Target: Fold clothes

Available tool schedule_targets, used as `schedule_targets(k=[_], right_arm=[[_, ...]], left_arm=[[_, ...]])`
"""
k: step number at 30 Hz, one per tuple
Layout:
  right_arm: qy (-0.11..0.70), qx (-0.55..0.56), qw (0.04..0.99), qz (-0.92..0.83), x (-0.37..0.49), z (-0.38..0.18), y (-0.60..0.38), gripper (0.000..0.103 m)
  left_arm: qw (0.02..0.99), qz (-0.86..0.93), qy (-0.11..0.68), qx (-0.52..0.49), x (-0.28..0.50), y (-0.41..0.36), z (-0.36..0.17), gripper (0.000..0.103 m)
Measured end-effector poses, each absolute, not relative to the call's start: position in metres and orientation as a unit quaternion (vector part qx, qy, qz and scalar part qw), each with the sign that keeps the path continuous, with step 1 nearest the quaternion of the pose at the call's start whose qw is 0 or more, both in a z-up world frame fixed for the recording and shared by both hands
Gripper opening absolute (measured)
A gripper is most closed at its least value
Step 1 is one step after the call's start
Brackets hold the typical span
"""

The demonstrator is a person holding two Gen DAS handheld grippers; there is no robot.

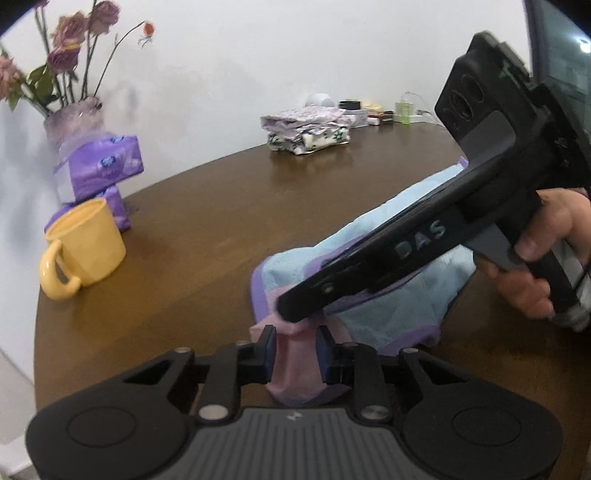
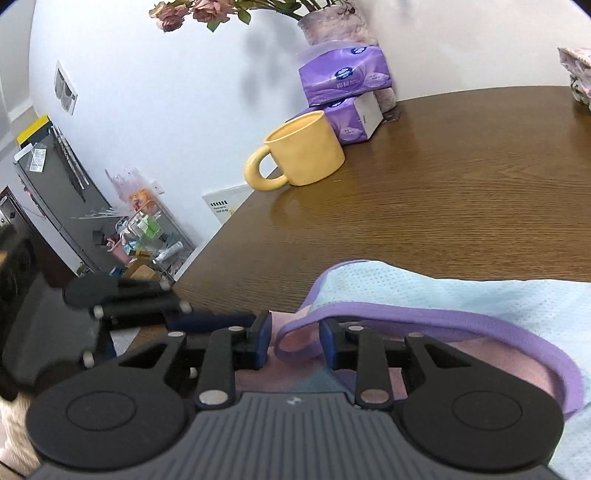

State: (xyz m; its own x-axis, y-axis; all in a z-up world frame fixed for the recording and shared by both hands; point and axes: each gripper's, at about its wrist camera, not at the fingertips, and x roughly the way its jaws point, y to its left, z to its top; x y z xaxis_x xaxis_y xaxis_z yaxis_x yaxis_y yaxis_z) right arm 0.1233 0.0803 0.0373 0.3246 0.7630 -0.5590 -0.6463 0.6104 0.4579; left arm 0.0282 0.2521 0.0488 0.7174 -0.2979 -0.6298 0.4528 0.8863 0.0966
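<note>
Left tool and right tool both gape part-open, tips nearly meeting, right angled downward

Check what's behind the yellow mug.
Two stacked purple tissue packs stand right behind the mug, with a vase of dried roses behind them. The lower pack's front and the vase's base are covered.
</note>
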Motion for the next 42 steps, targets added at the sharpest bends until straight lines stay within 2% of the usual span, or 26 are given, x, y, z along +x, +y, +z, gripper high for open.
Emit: schedule_targets(k=[1, 5, 7, 8, 11, 14, 20, 22, 24, 27, 28, 29, 31, 36, 42], right_arm=[[0.385, 0.071, 0.812, 0.434, 0.123, 0.036, 0.083, 0.029], [0.381, 0.059, 0.82, 0.422, 0.126, 0.032, 0.09, 0.027], [0.384, 0.062, 0.818, 0.424, 0.129, 0.03, 0.09, 0.014], [0.384, 0.061, 0.817, 0.425, 0.129, 0.029, 0.09, 0.012], [0.377, 0.06, 0.81, 0.445, 0.127, 0.03, 0.087, 0.005], [0.367, 0.052, 0.806, 0.461, 0.121, 0.035, 0.086, 0.005], [0.39, 0.066, 0.807, 0.438, 0.13, 0.031, 0.086, 0.012], [0.391, 0.068, 0.809, 0.434, 0.131, 0.031, 0.087, 0.024], [0.389, 0.066, 0.812, 0.431, 0.131, 0.031, 0.089, 0.028], [0.386, 0.065, 0.813, 0.43, 0.133, 0.029, 0.092, 0.028], [0.385, 0.065, 0.814, 0.43, 0.133, 0.028, 0.093, 0.027], [0.385, 0.066, 0.813, 0.432, 0.134, 0.028, 0.093, 0.027], [0.383, 0.068, 0.812, 0.435, 0.134, 0.027, 0.094, 0.015], [0.369, 0.066, 0.804, 0.462, 0.128, 0.029, 0.091, 0.006], [0.36, 0.062, 0.798, 0.48, 0.124, 0.032, 0.087, 0.007]], left_arm=[[0.921, -0.194, 0.318, 0.115, 0.029, 0.251, 0.048, 0.023], [0.932, -0.155, 0.321, 0.071, 0.025, 0.249, 0.047, 0.033], [0.933, -0.143, 0.328, 0.041, 0.023, 0.25, 0.048, 0.039], [0.933, -0.138, 0.331, 0.028, 0.022, 0.25, 0.047, 0.042], [0.934, -0.115, 0.337, 0.019, 0.019, 0.248, 0.044, 0.043], [0.938, -0.095, 0.333, 0.014, 0.016, 0.244, 0.042, 0.043], [0.946, -0.051, 0.321, -0.011, 0.012, 0.239, 0.038, 0.043], [0.947, -0.033, 0.318, -0.024, 0.013, 0.238, 0.038, 0.043], [0.948, -0.02, 0.317, -0.032, 0.013, 0.238, 0.037, 0.042], [0.948, -0.006, 0.315, -0.046, 0.013, 0.239, 0.037, 0.037], [0.948, -0.003, 0.315, -0.049, 0.013, 0.24, 0.037, 0.03], [0.948, 0.001, 0.314, -0.051, 0.012, 0.24, 0.037, 0.029], [0.948, 0.009, 0.313, -0.055, 0.012, 0.241, 0.037, 0.029], [0.949, 0.023, 0.311, -0.053, 0.01, 0.239, 0.036, 0.029], [0.95, 0.014, 0.311, -0.031, 0.005, 0.229, 0.035, 0.031]])
